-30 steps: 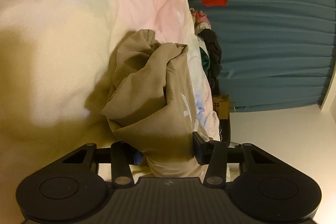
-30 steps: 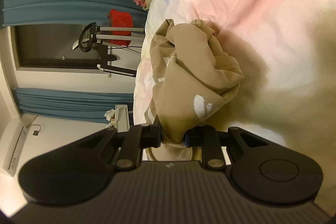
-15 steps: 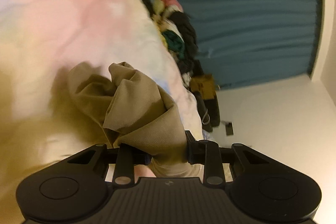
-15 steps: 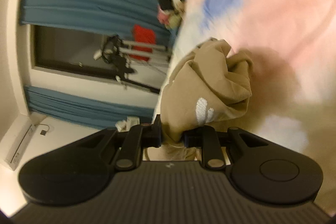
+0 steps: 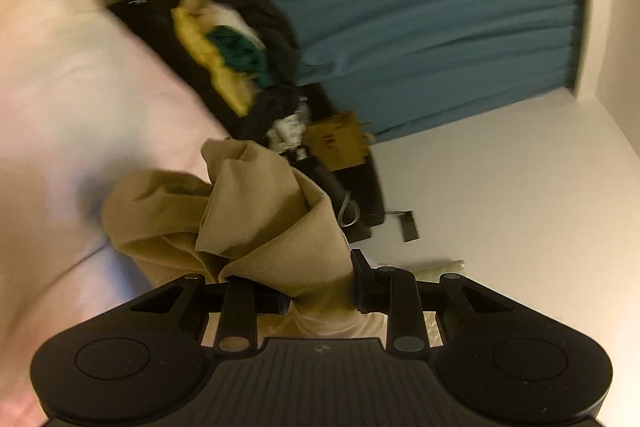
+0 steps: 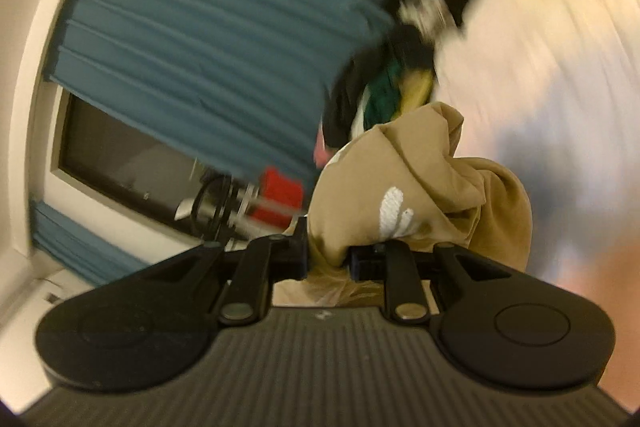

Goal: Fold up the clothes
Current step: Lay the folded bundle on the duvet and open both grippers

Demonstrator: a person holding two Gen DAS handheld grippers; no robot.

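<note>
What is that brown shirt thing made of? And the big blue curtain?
The tan garment, held by the left gripper and the right gripper, looks like soft matte knit fabric, perhaps cotton: fine ribbing shows and it bunches in loose folds. The blue curtain seems a heavier matte cloth hanging in even pleats. The exact fibre cannot be told.

- Bed cover (image 5: 80, 99): pale, washed in pink with faint blue patches; smooth, lightly creased; blurred in the right wrist view (image 6: 560, 39).
- Heap of clothes (image 5: 236, 39): lies at the cover's far edge, against the blue curtain side; black, yellow, green, white and pink pieces jumbled together; also seen blurred from the right wrist (image 6: 384, 83).
- Tan garment (image 5: 256, 219): bunched; whether it touches the cover cannot be told.
</note>
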